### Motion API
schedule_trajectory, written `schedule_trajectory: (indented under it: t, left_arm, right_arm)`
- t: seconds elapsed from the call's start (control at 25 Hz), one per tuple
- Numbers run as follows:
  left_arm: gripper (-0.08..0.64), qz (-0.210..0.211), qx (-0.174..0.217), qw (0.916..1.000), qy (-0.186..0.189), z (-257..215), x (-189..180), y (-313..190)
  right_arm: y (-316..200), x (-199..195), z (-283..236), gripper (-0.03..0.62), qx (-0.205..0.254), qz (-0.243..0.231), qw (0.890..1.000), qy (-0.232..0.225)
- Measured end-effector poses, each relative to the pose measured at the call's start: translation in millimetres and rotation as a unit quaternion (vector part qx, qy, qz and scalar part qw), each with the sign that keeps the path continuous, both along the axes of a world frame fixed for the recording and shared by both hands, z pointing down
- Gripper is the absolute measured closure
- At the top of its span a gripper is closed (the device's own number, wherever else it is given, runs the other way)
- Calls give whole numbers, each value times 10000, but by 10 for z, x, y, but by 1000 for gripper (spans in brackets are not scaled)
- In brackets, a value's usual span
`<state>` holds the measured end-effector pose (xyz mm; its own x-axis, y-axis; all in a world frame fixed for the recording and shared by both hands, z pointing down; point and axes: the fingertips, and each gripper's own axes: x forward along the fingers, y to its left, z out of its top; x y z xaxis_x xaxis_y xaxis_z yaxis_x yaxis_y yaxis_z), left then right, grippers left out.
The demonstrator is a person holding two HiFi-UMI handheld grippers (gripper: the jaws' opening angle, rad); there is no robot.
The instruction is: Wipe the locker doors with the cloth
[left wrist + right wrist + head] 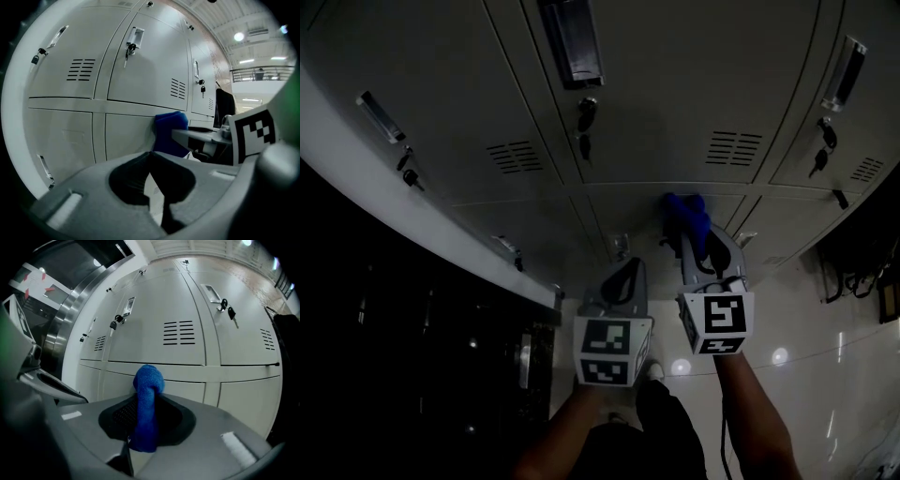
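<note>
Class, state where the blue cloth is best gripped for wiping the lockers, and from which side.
Grip the blue cloth by its gathered tail, from the side away from the locker door; its rounded wad then protrudes past the right hand-held gripper.

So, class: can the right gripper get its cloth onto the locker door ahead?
Probably yes. The right gripper is shut on the cloth, whose tip sits at or close to the lower door, with nothing between them.

The left claw point(627, 274) and right claw point(698, 246) are moulded in grey, lined with black pads point(127, 180), and capped by black-and-white marker cubes point(611, 351).
</note>
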<state>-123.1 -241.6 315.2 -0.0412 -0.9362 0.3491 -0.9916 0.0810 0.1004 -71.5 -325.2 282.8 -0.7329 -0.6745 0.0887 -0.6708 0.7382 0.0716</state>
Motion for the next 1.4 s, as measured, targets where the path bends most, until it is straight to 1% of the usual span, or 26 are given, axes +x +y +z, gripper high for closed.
schedule_trajectory:
  t: [0.16,0.36,0.56,0.68,0.76,0.88,1.12,1.24,1.4]
  left_arm:
    - [557,64,48,10000,57,4,96,-106]
    - [557,20,38,10000,37,50,121,-153]
    - [557,-26,17,10000,44,73,113,-147]
    - [557,-95,27,10000,13,74,69,-97]
    - [557,-169,51,9998,4,78,3,-43]
    - [557,-318,34,9995,23,120,-151,74]
    - [557,-639,-33,9979,50,251,-488,422]
    - [557,-777,-26,9970,23,301,-625,555]
    - [557,-838,-4,9965,-74,373,-738,627]
  right_arm:
    - [-186,294,-14,509,45,269,9996,28]
    - [-339,589,13,509,73,557,9984,99]
    - [-375,650,18,509,63,598,9981,97]
    - [-230,609,-66,508,7,531,9985,-145]
    - [-47,489,-117,508,5,371,9989,-292]
    - [259,147,-88,508,4,-31,9993,-361]
    - [693,-619,303,508,-168,-744,9970,-142]
    - [769,-921,480,508,-195,-937,9954,-76]
    - [764,-1130,639,509,-143,-980,9951,-18]
